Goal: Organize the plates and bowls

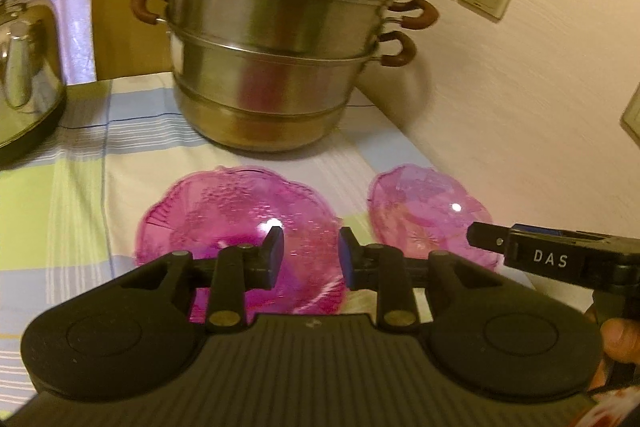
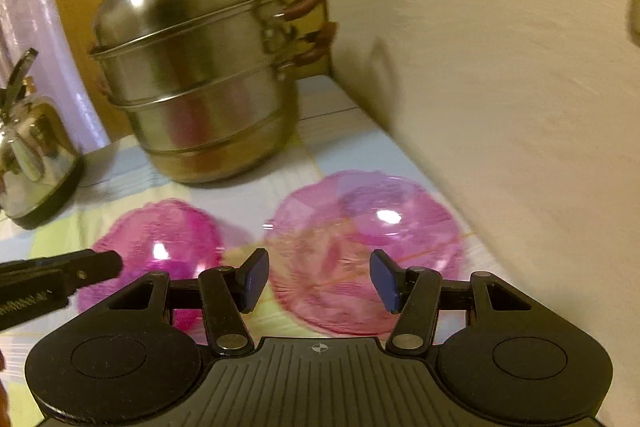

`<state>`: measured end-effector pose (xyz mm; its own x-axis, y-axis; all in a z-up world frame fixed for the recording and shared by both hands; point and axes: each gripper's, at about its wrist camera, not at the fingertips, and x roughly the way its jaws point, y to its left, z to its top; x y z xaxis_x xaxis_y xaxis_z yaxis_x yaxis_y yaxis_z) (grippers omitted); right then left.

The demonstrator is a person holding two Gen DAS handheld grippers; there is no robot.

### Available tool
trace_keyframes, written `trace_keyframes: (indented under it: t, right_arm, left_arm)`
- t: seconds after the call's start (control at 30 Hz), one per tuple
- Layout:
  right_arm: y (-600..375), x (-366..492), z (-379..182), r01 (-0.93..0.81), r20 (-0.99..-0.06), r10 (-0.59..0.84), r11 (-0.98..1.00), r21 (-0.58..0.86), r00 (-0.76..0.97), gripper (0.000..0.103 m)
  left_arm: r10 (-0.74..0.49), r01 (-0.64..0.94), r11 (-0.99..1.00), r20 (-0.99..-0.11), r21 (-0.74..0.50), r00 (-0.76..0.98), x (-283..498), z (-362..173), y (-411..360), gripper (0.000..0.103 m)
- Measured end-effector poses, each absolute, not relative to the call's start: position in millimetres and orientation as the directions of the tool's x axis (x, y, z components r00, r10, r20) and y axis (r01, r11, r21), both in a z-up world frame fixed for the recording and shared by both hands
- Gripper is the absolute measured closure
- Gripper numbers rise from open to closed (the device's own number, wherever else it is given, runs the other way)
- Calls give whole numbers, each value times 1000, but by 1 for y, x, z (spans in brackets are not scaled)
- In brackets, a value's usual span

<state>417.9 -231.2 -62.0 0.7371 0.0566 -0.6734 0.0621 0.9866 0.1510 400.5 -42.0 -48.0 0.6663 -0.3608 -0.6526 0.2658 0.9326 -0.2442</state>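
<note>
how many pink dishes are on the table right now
2. One translucent pink plastic dish lies on the checked tablecloth before the stacked steel steamer pot; the second pink dish sits beside it, nearer the wall. Stacked duplicates could be hidden.

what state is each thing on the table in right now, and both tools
left tool: open, nothing between its pads
right tool: open, wider, empty
left pink dish: flat on the cloth, empty, not held
right pink dish: on the cloth beside it, apart, empty
steamer pot: tiers stacked, lid on
kettle: upright at the left edge
checked cloth: spread flat
</note>
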Motion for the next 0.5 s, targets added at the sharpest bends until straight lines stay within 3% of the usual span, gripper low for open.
trace_keyframes:
  t: [0.5]
  right_arm:
    - [-293,414,-69,171,-672,5,966,195,740,47]
  left_arm:
    - [-388,331,917,-684,-222,618,406,-57,-85,77]
